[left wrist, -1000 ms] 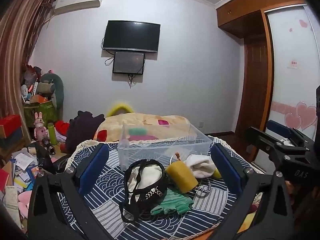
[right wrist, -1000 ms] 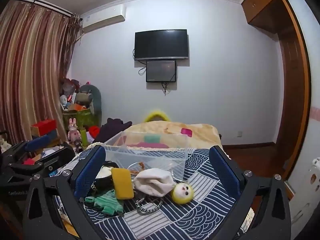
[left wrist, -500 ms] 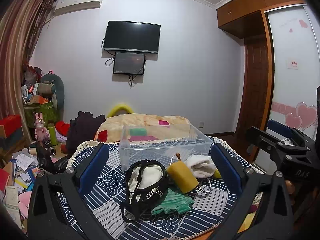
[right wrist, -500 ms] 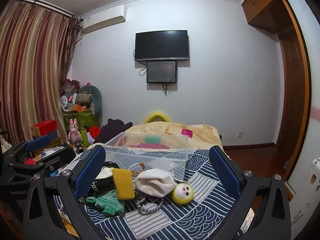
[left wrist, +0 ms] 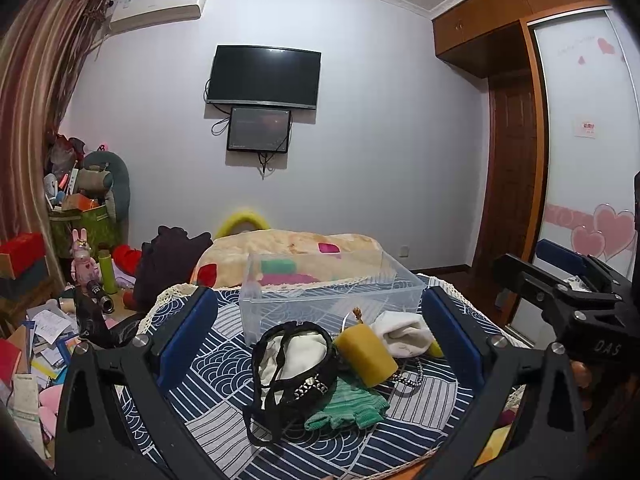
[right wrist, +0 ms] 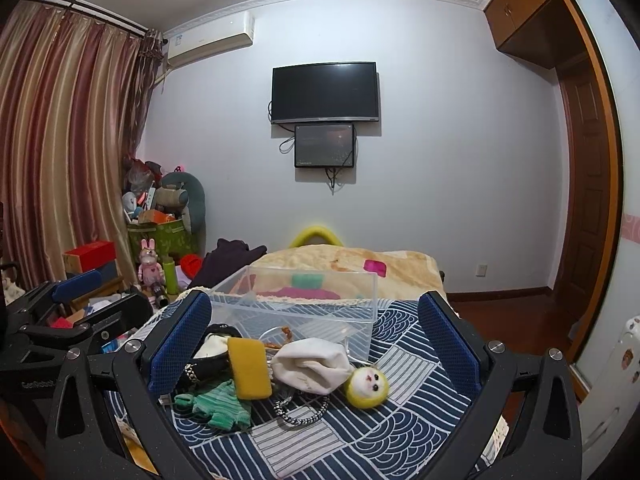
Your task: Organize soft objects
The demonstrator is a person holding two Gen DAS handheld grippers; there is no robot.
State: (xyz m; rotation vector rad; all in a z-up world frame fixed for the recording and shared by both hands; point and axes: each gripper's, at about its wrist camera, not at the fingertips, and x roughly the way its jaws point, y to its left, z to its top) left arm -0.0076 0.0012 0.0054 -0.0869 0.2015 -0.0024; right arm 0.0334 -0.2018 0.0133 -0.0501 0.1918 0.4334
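A pile of soft things lies on a blue-and-white patterned table [left wrist: 224, 412]: a black-trimmed white pouch [left wrist: 296, 356], a yellow sponge [left wrist: 366, 354], a green knit glove [left wrist: 348, 402], a white cloth [left wrist: 402, 332] and a beaded chain [left wrist: 412, 378]. In the right wrist view the sponge [right wrist: 248, 368], glove [right wrist: 218, 402], white cloth [right wrist: 312, 364], chain [right wrist: 300, 414] and a small yellow plush head [right wrist: 366, 386] show. A clear plastic bin [left wrist: 328, 292] stands behind them, also in the right wrist view [right wrist: 300, 300]. My left gripper [left wrist: 316, 332] and right gripper [right wrist: 314, 332] are open, empty, above the pile.
A bed with a beige blanket [left wrist: 288, 248] lies behind the table. Clutter, boxes and toys [left wrist: 80, 240] fill the floor at left. A wardrobe and door [left wrist: 516, 152] stand at right. The other gripper shows at each view's side [left wrist: 568, 300] [right wrist: 60, 320].
Both views have shifted slightly; the grippers have barely moved and stay open. The objects on the table have not moved.
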